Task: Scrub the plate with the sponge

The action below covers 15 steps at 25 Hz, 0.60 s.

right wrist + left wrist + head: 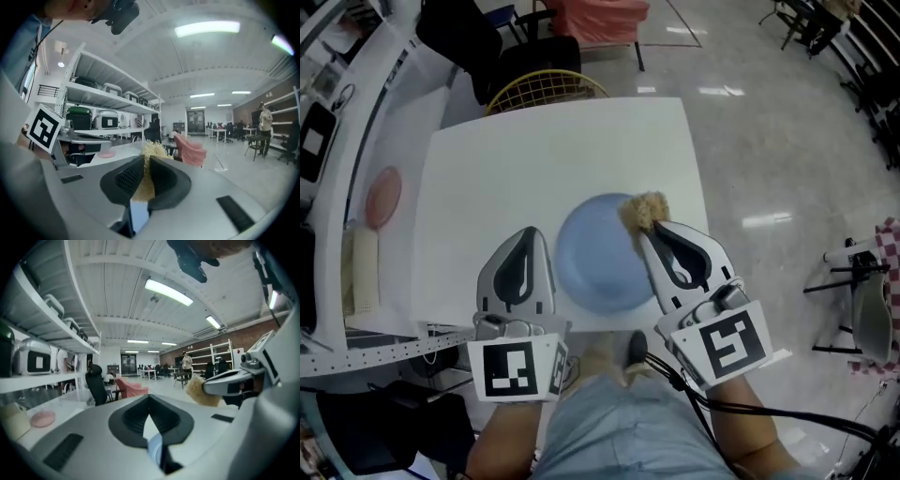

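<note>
Clamped hard in the right gripper (144, 164): a straw-coloured, fibrous sponge (151, 149), jaws shut on its lower part, tuft poking out past the tips. Set at the far right rim of the blue plate (595, 258); impossible to tell from above whether pressing on it or just over it. On the other side, the left gripper (530, 234) with jaws together and holding nothing, parked just beside the plate's left rim, not gripping it.

Judged as the very start of the scrub: no suds or streaks to read on the plate.

Most likely to go wrong: the plate sliding. Pinned by nothing, on a smooth white table (487, 178), so liable to skate or spin under a sideways stroke from the rim. Lying close to the table's near edge, too; could go over with a hard pull toward the body. Pressing down right at the rim might also lever up the opposite side. Less likely: the sponge dragged out of the jaws, being held only low down.

Plenty of bare table beyond the plate and to its left. Less to the right, with the table edge near the right gripper. Least at the near edge. Well apart on the side counter, a pink dish (382, 197); past the far edge, a yellow wire chair (546, 89), out of the way.
</note>
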### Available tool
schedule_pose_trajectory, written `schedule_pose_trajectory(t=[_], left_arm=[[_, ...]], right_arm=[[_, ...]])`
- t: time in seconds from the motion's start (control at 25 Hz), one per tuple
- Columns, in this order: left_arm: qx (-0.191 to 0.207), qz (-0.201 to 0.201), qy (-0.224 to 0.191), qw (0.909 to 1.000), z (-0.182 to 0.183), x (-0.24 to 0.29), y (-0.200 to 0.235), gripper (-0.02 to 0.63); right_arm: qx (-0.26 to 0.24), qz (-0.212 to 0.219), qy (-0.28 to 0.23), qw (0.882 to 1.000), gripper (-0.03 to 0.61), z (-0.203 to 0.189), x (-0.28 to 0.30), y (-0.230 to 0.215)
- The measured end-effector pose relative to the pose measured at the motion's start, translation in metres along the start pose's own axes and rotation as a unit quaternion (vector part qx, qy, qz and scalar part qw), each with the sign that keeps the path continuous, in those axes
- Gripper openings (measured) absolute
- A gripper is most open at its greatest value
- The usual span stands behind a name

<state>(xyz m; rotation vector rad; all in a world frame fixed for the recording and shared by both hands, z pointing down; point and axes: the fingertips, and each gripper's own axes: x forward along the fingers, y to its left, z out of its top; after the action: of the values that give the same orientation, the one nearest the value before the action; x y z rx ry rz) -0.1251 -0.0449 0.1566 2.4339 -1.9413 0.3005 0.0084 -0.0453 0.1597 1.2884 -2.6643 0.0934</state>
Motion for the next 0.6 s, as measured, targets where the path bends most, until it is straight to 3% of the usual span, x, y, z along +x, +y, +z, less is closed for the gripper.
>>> schedule_pose_trajectory(t=[0.24,0.6], left_arm=[[0.024,0.038,-0.067,0.9968,0.068,-0.042,-0.013,0.014],[0.031,0.046,-0.086,0.9948,0.086,-0.071,-0.026,0.014]], right_arm=[[-0.039,0.002,-0.064,0.997,0.043,0.059,-0.023,0.017],[-0.061,0.001,-0.099,0.993,0.043,0.084,-0.040,0.028]])
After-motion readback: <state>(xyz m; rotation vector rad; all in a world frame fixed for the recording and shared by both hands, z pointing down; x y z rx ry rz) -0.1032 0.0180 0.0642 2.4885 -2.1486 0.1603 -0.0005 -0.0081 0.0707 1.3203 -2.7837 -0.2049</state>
